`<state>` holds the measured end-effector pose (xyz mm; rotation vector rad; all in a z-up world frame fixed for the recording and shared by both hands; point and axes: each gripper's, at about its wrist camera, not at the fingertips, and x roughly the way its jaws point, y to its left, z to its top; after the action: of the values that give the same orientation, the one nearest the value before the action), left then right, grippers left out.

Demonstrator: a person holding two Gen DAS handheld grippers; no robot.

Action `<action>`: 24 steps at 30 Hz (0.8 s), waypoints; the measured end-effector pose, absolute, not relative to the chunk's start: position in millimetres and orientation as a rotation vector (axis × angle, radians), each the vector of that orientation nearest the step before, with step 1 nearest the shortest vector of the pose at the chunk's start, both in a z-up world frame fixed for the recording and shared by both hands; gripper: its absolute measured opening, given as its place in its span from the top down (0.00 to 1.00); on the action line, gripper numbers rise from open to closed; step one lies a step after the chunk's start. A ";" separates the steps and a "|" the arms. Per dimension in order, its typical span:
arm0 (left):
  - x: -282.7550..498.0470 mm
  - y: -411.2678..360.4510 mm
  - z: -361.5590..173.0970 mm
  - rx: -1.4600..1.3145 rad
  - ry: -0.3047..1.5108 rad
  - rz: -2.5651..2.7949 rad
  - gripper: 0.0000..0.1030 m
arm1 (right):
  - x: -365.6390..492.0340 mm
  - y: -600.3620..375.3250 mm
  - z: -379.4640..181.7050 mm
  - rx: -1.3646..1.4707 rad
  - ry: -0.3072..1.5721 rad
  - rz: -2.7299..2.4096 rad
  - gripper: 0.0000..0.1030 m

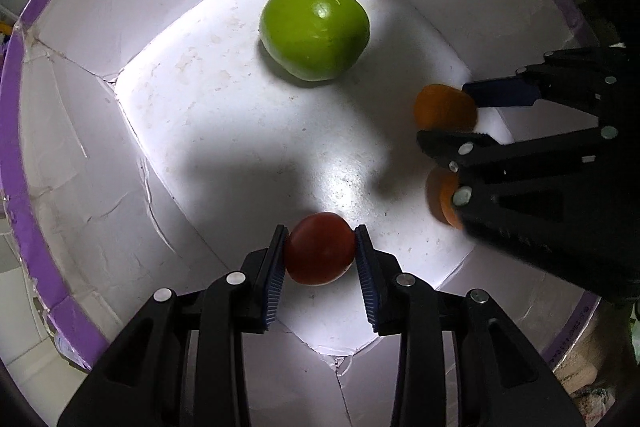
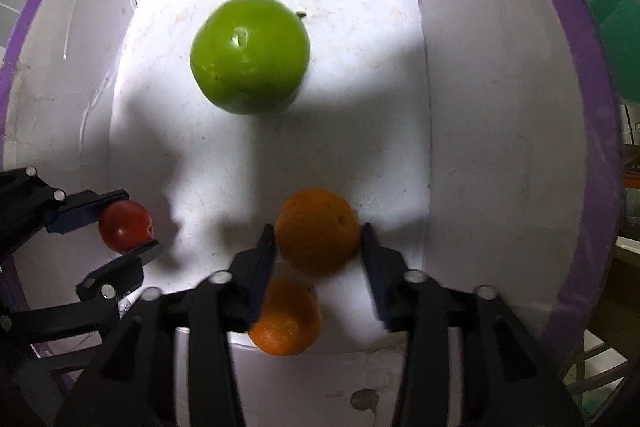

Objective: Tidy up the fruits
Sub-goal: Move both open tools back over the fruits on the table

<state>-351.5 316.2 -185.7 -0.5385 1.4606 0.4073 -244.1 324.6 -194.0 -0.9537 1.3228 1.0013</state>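
Both of your grippers are down inside the white box (image 1: 80, 131), a cardboard box with creased white walls and a purple rim; its brightly lit floor carries all the fruit.

The largest fruit is the green apple (image 1: 314, 31), which sits alone on the floor toward the far side of the box, well apart from both grippers and touched by nothing. In the right wrist view the green apple (image 2: 250, 54) shows its stem dimple facing up.

Next in size, the upper orange (image 2: 318, 231) sits between the fingers of your right gripper (image 2: 318, 247). The left finger (image 2: 260, 259) lies against its side; on the other side a thin gap seems to show, so the fingers bracket the orange, but you cannot tell whether they are clamped on it. The second orange (image 2: 286, 319) lies just behind it, close to the near wall and partly hidden by the left finger.

Smallest is the red fruit (image 1: 320, 249), round and dark red. Your left gripper (image 1: 320, 255) has its fingers closed on it, one ribbed pad pressed to each side, low over the box floor near the near wall. From the right wrist view the red fruit (image 2: 125, 226) is pinched the same way.
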 end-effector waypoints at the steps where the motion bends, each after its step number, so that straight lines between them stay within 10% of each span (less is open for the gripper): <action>1: -351.9 317.9 -184.9 -0.544 1.453 0.404 0.58 | -246.0 323.4 -190.6 -0.945 1.313 1.013 0.44; 12: -415.5 290.8 -42.3 -0.376 0.908 0.195 0.14 | -279.9 301.1 -96.2 -0.731 1.142 1.272 0.36; 24: -372.4 249.4 112.9 -0.294 0.519 -0.117 0.11 | -206.8 149.1 135.8 -0.262 0.558 1.129 0.12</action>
<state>-372.4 249.4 112.9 -0.2936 0.5194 -0.1168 -206.8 149.1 135.8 -0.2623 0.5580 1.1289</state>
